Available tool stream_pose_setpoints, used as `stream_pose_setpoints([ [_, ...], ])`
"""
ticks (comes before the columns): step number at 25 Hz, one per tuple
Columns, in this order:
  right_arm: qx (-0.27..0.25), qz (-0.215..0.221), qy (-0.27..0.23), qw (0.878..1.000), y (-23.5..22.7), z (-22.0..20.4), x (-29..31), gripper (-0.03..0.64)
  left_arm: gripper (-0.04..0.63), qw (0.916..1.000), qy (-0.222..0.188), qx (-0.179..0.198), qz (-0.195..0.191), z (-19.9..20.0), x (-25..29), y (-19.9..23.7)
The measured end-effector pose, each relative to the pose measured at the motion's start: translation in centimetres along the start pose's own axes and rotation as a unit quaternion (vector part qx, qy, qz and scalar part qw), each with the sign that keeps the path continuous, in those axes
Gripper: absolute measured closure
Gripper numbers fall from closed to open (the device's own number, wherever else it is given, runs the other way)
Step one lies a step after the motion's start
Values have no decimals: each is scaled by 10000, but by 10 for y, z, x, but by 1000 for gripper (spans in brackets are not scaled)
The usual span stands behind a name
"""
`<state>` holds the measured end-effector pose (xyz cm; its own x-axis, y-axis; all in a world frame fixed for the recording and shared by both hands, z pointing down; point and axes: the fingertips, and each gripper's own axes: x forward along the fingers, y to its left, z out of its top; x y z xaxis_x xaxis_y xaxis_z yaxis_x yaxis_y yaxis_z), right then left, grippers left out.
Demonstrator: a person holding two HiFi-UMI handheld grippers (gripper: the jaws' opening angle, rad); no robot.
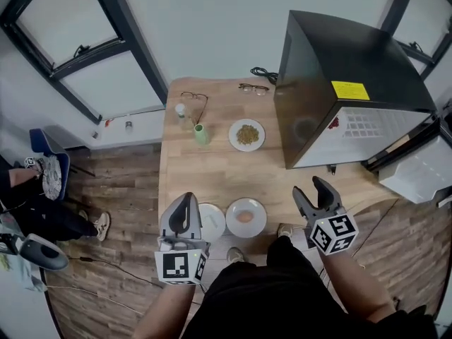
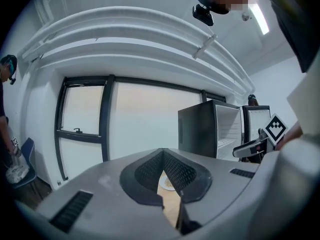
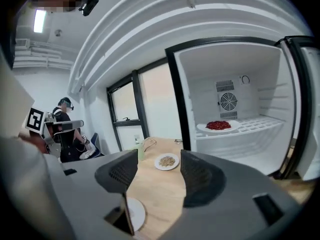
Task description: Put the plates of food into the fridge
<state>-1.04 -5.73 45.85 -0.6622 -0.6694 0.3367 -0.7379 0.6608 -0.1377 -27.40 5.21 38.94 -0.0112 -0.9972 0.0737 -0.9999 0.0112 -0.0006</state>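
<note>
White plate of red food (image 3: 218,126) is sitting in the black fridge (image 1: 353,55) ahead of the released right gripper (image 3: 157,159); three round white plates (image 1: 246,217) are waiting near the clenched, empty left gripper (image 2: 162,151)

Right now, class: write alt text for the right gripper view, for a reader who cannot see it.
The right gripper, jaws open and empty, points along a wooden table at a plate of brown food. To the right, an open fridge holds a plate of red food on its shelf.
</note>
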Motion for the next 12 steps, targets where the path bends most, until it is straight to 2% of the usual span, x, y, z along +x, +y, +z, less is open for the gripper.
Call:
stream_pose_setpoints([
  [3,473,511,200,9974,34,-29,6,334,592,10000,-26,14,-80,-5,-19,8],
  [6,1138,977,685,9863,65,-80,9,334,592,10000,-17,-81,13,-12,-37,27],
  [9,1737,842,1255,9731,80,-139,8,334,592,9998,185,-74,21,-27,-49,34],
  [12,2491,689,1594,9528,89,-187,5,334,592,9994,335,-75,18,-38,-62,34],
])
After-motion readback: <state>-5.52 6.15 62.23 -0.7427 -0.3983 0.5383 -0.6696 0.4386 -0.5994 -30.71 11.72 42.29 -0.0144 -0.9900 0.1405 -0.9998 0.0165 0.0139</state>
